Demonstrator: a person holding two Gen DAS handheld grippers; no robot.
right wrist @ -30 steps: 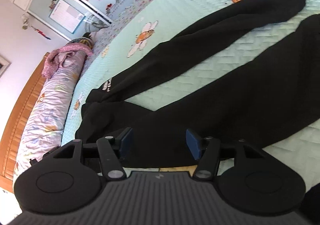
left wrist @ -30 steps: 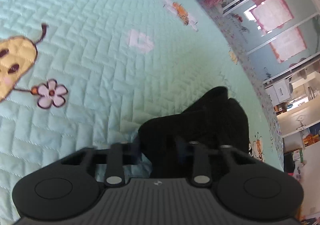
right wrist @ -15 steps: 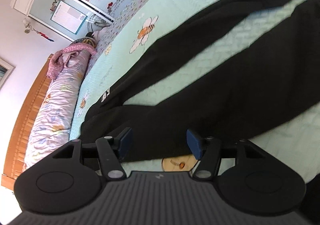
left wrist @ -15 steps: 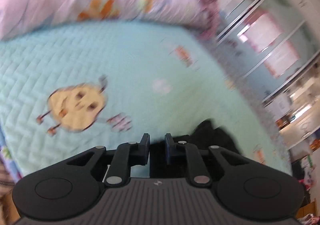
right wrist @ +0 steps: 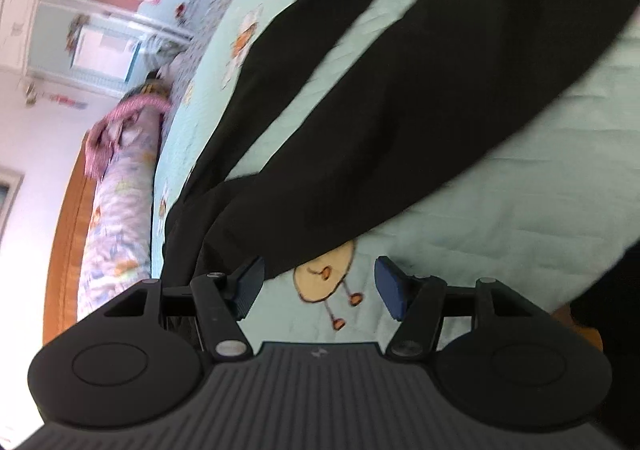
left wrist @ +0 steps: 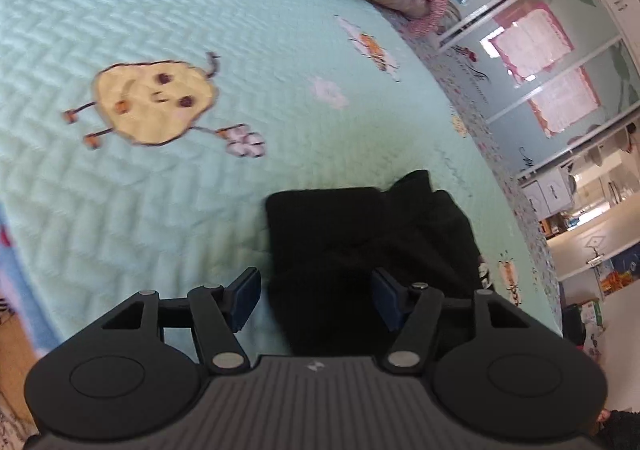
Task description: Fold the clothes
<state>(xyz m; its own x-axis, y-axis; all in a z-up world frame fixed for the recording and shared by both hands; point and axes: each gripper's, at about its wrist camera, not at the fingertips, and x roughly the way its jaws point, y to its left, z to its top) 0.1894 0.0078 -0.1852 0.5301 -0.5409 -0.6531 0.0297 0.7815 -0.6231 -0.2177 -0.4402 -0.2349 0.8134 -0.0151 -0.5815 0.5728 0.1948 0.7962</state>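
Observation:
Black trousers (right wrist: pixel 400 122) lie spread on the mint quilt (right wrist: pixel 540 178), both legs running up and to the right. My right gripper (right wrist: pixel 319 288) is open at their near edge; its left finger (right wrist: pixel 248 284) sits by the cloth's hem, and a yellow chick print (right wrist: pixel 324 274) shows between the fingers. In the left wrist view a bunched black end of the garment (left wrist: pixel 360 234) rests on the quilt (left wrist: pixel 160 210). My left gripper (left wrist: pixel 316 298) is open just above it, with cloth showing between the fingers but not pinched.
A floral bolster (right wrist: pixel 116 218) with a pink cloth (right wrist: pixel 120 118) on its end lies along the wooden headboard (right wrist: pixel 68 218). Sliding wardrobe doors (left wrist: pixel 552 62) stand past the bed's far edge. A yellow chick print (left wrist: pixel 152 106) marks the quilt left of the garment.
The left gripper, shut half a second ago, has opened over the black cloth. The right gripper has stayed open while tilting and drawing back to the trousers' near edge.

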